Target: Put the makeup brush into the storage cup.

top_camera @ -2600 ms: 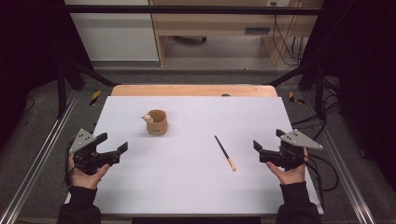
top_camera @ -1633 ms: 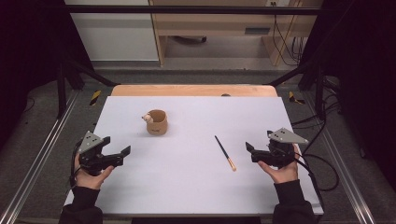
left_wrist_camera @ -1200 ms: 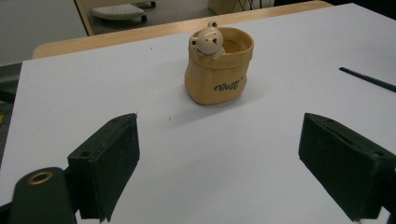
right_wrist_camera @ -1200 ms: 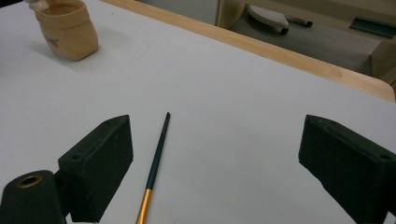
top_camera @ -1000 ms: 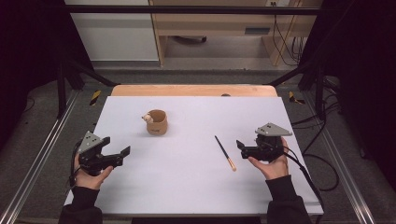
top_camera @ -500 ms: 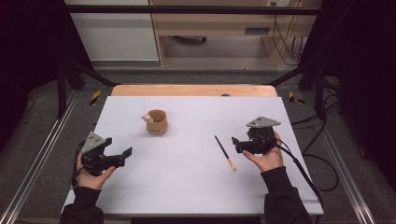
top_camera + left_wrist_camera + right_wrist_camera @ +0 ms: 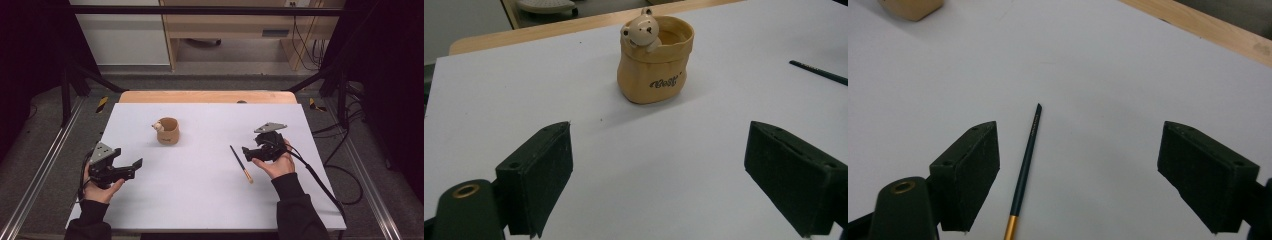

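**Operator:** Where is the work item?

**Technician:** The pencil lies flat on the white table sheet, well apart from the bear cup and to its right. Its dark tip points away from the person; its gold ferrule end points toward the person. In the right gripper view the pencil lies between the jaws, close to the left-hand pad and touching neither.

**Operator:** State of the right gripper?

**Technician:** The right gripper stands just beside the pencil on the side away from the cup. Its jaws are spread wide and have just been closing slightly; they press on nothing. Judgement: the spread gives clearance to straddle the thin shaft before pinching it.

**Operator:** And the left gripper?

**Technician:** The left gripper is well apart from the pencil, nearer the person than the cup and to the cup's left. Its jaws are spread and empty, aimed at the bear cup. Judgement: it waits in reserve, possibly to steady the cup.
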Motion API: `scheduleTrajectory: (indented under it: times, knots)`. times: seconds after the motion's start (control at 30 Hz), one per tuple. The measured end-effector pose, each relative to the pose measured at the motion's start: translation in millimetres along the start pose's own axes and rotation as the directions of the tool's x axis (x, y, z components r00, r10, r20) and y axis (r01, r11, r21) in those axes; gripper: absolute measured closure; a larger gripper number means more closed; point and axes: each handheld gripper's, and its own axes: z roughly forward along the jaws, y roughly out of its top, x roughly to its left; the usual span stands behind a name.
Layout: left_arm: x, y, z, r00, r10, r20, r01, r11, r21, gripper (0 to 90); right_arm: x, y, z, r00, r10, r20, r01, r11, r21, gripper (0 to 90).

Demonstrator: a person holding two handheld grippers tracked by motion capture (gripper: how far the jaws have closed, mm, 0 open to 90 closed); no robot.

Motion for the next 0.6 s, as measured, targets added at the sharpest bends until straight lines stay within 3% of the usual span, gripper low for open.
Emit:
scheduleTrajectory:
  times: [0.37, 0.6]
  knots:
    - [-0.2, -0.2, 0.4, 1.0000, 0.004, 0.000, -0.004, 1.0000, 0.004, 11.3, 12.6, 5.3, 22.9, 0.9994, -0.020, -0.029, 0.022, 0.998, 0.064, 21.9]
    - [-0.4, -0.1, 0.3, 1.0000, 0.004, 0.000, -0.004, 1.0000, 0.002, 11.3, 17.5, 7.3, 32.0, 0.9994, -0.002, -0.035, 0.006, 0.995, 0.096, 24.8]
